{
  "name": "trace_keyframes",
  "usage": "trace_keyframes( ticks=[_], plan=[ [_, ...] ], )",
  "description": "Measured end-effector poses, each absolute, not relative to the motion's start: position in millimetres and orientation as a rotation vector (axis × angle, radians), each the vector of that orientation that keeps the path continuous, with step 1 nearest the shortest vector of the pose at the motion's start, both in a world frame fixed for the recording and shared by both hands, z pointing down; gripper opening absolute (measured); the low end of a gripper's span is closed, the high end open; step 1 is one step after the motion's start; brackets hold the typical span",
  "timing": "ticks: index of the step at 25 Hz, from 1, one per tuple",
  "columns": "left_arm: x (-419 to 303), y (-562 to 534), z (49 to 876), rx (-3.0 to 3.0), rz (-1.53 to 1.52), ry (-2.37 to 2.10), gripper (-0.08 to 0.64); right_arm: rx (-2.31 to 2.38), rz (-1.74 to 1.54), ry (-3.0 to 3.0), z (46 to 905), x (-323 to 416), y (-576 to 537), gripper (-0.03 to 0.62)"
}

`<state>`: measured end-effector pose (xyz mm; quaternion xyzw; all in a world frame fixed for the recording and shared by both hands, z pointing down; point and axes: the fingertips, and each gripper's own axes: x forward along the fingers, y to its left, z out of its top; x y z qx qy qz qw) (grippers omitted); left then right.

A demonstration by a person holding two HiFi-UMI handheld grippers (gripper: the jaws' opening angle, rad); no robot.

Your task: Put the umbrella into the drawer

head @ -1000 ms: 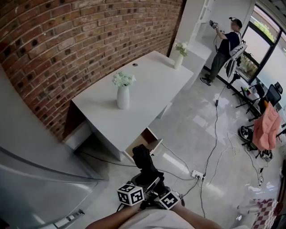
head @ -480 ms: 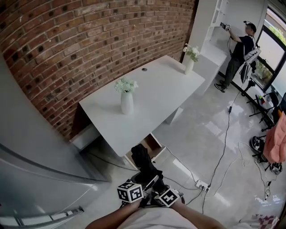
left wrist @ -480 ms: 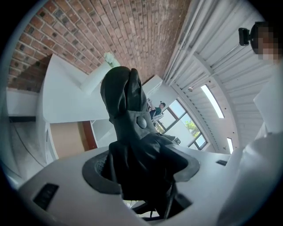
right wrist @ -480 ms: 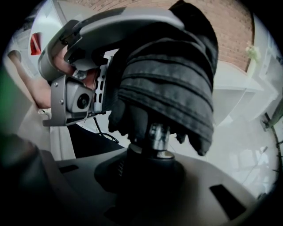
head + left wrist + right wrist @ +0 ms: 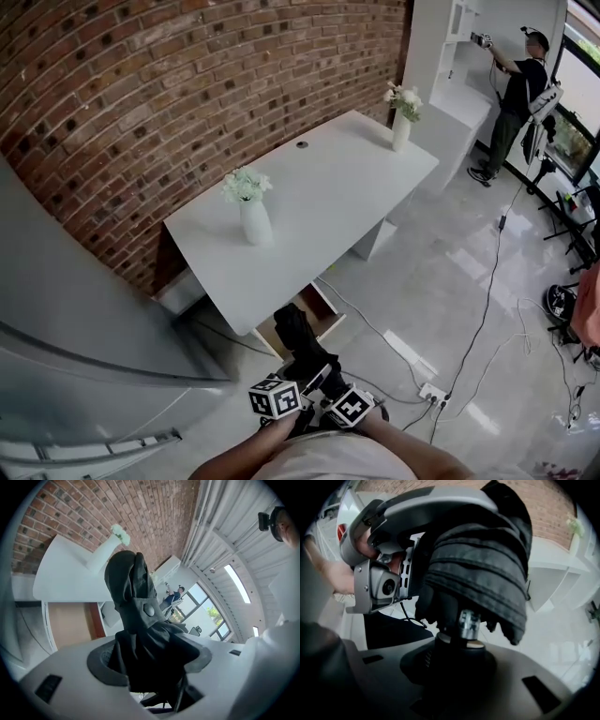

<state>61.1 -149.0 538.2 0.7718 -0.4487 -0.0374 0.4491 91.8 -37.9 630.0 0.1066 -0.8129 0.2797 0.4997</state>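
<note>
A folded black umbrella (image 5: 298, 345) stands up between both grippers at the bottom of the head view, its tip over the front of the open drawer (image 5: 319, 304) under the white desk (image 5: 319, 187). My left gripper (image 5: 292, 382) is shut on the bundled canopy (image 5: 136, 606); the canopy fills the left gripper view, with the drawer's brown inside (image 5: 70, 625) beyond it. My right gripper (image 5: 328, 386) is shut on the umbrella's black handle (image 5: 457, 660) just below the metal collar, with the folded fabric (image 5: 483, 564) above. The left gripper (image 5: 379, 555) shows beside it there.
Two white vases of flowers (image 5: 251, 214) (image 5: 401, 120) stand on the desk against the brick wall (image 5: 141, 103). A power strip (image 5: 433, 392) and cables lie on the floor to the right. A person (image 5: 520, 89) works far back right. A grey slanted surface (image 5: 75, 366) is on the left.
Both grippers have carried the umbrella forward toward the desk. Its tip now overlaps the open drawer's front, and the desk looks nearer. The grips are unchanged.
</note>
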Motion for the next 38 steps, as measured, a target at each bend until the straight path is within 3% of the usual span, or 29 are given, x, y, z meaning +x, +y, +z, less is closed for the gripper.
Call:
trace_keyframes(
  ticks=[7,22,38],
  plan=[
    [69.7,-159.9,603.3,1.735,-0.03,-1.162,0.276,0.135,0.76,-1.862,677.4,113.4,-39.2,0.084],
    [11.4,-190.4,745.3,1.504,-0.018,-1.235,0.282,-0.01,0.831,-1.776,794.0,71.0,-66.7,0.084],
    [-23.8,-256.9,822.8,1.478,-0.033,-1.357,0.285,-0.047,0.857,-1.762,866.6,38.0,-129.4,0.084]
  ],
)
